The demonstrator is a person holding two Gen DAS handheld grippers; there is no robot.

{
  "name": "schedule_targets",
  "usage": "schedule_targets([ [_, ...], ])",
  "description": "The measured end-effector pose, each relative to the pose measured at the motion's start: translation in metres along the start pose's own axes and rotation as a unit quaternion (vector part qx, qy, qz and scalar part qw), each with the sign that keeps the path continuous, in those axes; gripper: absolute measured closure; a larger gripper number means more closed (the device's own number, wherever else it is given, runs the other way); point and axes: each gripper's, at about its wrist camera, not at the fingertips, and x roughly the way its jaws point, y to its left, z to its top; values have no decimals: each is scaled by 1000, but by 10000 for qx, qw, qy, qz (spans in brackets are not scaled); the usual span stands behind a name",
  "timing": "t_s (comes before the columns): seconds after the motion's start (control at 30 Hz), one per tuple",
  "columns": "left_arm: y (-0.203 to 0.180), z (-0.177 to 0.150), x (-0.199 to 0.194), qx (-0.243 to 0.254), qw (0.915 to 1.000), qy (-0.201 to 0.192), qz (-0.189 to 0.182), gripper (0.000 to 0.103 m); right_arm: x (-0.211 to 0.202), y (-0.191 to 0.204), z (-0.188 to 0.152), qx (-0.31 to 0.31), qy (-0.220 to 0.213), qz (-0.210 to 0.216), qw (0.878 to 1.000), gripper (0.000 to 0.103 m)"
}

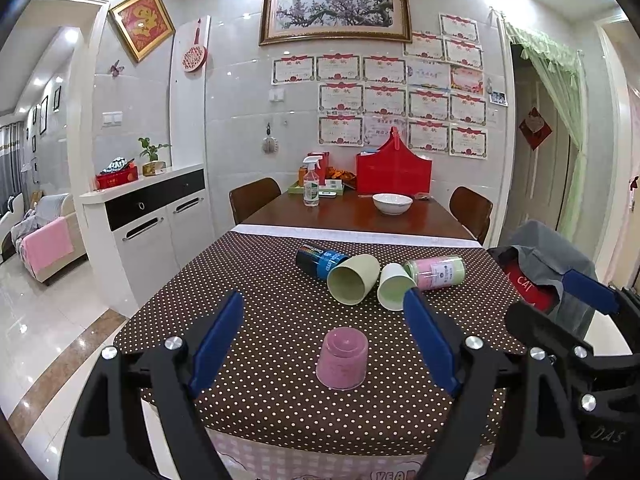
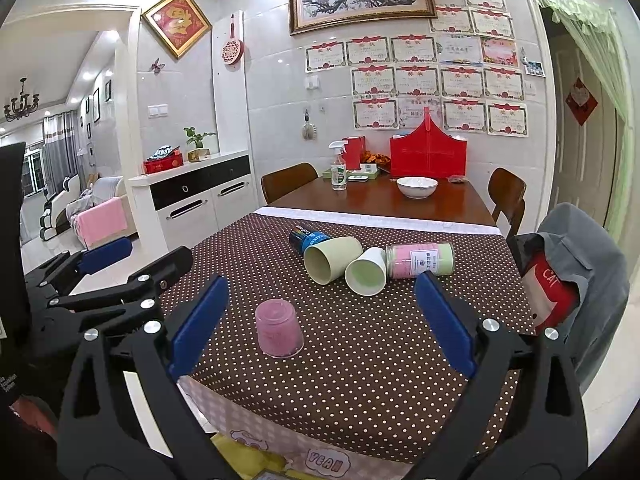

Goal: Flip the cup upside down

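Pink cup (image 1: 342,359) (image 2: 279,333): stands upside down, base up, rim flat on dotted counter (image 1: 280,312) (image 2: 360,340) near front edge, apart from other items, ungripped.

Right wrist view: pink cup (image 2: 279,333) mouth-down on the dotted worktop (image 2: 360,340).
Right hand-held gripper (image 2: 320,316) jaws spread wide, nothing between them; cup sits nearer its left finger. Left hand-held gripper (image 2: 132,258) at far left. Behind: two pale green cups (image 2: 330,258) on their sides, touching; blue can (image 2: 308,237) and pink jar (image 2: 420,259) lying alongside.

Dotted tablecloth (image 1: 280,320) bears pink cup (image 1: 342,360), toppled containers.
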Motion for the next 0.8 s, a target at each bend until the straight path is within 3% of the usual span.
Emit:
schedule_targets([
  [0.8, -1, -1, -3, 15, 10000, 1, -22, 22, -1, -2, -2, 61, 12, 38, 10000, 10],
])
